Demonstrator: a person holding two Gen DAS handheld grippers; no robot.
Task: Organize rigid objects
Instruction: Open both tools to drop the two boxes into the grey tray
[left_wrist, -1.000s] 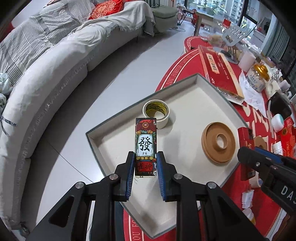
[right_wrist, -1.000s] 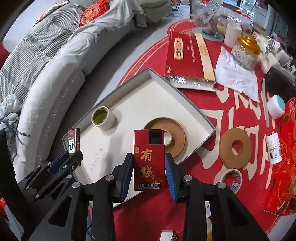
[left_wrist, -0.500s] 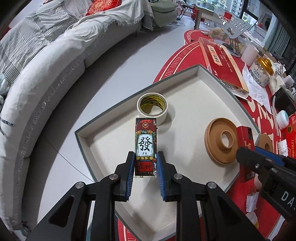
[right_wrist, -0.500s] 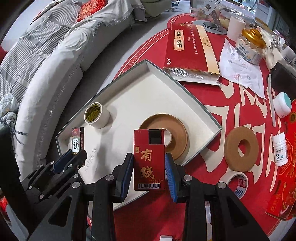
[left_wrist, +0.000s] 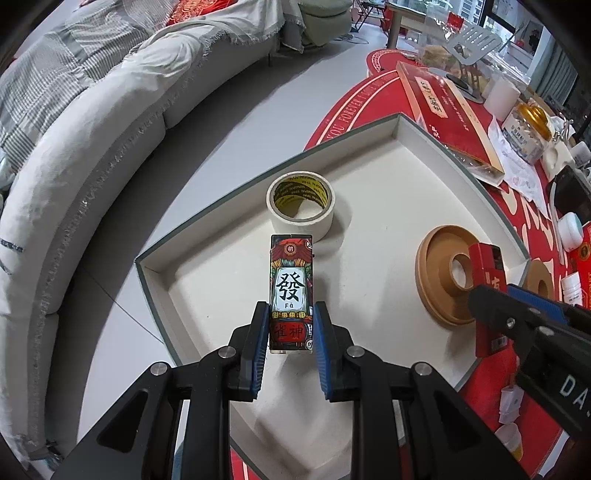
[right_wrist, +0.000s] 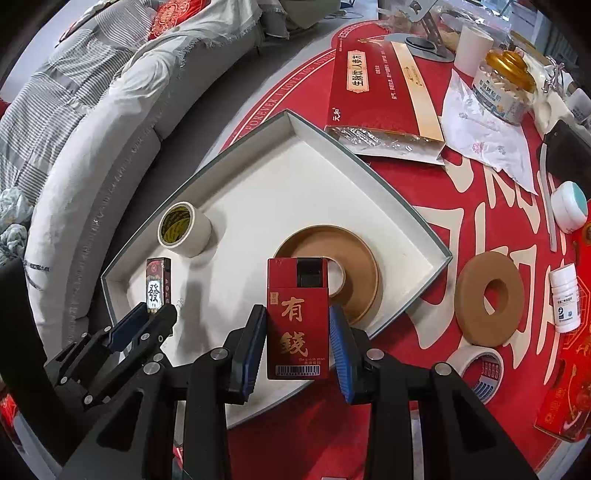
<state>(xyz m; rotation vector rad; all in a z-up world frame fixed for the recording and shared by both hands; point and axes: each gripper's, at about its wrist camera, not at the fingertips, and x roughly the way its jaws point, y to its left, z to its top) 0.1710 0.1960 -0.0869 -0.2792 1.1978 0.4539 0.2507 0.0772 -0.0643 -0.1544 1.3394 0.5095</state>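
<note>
- Across the upper left of my left wrist view I see a grey sofa (left_wrist: 92, 155); a red patterned cushion (right_wrist: 173, 9) lies on it at the top of the right view
- A grey floor (left_wrist: 240, 122) runs between sofa and table
- At the upper right I see a white paper napkin (right_wrist: 487, 147), just beside a gold-lidded jar (right_wrist: 504, 83)
- A metal spatula (left_wrist: 474, 40) shows near the top right

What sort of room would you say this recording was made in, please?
Most likely a home living room: a long curved grey sofa with a red cushion runs beside a table under a red cloth, cluttered with household things such as a gold-lidded jar.
</note>
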